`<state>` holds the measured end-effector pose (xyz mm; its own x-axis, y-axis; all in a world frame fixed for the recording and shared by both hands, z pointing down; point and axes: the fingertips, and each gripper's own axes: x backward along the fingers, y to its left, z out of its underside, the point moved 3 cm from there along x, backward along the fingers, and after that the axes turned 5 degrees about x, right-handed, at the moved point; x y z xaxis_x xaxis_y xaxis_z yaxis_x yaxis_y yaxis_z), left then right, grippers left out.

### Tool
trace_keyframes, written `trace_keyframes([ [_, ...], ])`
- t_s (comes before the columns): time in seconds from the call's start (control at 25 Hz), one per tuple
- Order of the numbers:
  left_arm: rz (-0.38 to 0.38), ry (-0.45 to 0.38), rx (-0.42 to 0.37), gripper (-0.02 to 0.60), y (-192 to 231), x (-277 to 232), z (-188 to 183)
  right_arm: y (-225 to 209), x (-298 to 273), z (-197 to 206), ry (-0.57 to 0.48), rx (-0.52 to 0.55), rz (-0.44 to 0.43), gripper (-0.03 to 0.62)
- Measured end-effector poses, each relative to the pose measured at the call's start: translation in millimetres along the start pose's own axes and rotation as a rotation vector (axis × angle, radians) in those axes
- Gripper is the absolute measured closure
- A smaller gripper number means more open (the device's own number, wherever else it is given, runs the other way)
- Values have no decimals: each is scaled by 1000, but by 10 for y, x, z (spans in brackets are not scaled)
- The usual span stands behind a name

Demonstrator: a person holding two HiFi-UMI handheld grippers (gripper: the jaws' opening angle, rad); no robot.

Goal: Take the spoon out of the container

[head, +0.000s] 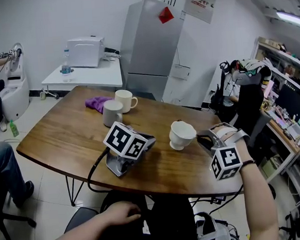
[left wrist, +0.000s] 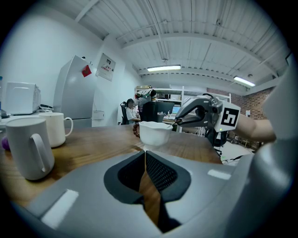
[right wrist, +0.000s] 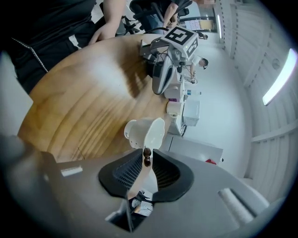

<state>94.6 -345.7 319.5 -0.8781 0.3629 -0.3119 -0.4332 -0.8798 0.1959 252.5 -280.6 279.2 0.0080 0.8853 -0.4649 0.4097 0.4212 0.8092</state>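
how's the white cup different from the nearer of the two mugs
The cup flares from a narrow foot to a wide rim; the mug is a straight-sided cylinder. The mug has a loop handle, plain in the left gripper view; no such handle shows on the cup. The cup stands by the right gripper; the mug stands beside a second mug. Both are pale and upright on the table.
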Motion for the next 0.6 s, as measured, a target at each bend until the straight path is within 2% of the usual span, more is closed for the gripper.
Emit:
trace_keyframes([
  [0.2, 0, 1, 0, 569, -2, 0, 8, 2, 14, 2, 10, 26, 23, 542],
  [0.6, 0, -1, 0, 569, -13, -9, 7, -74, 127, 55, 8, -1, 89, 545],
])
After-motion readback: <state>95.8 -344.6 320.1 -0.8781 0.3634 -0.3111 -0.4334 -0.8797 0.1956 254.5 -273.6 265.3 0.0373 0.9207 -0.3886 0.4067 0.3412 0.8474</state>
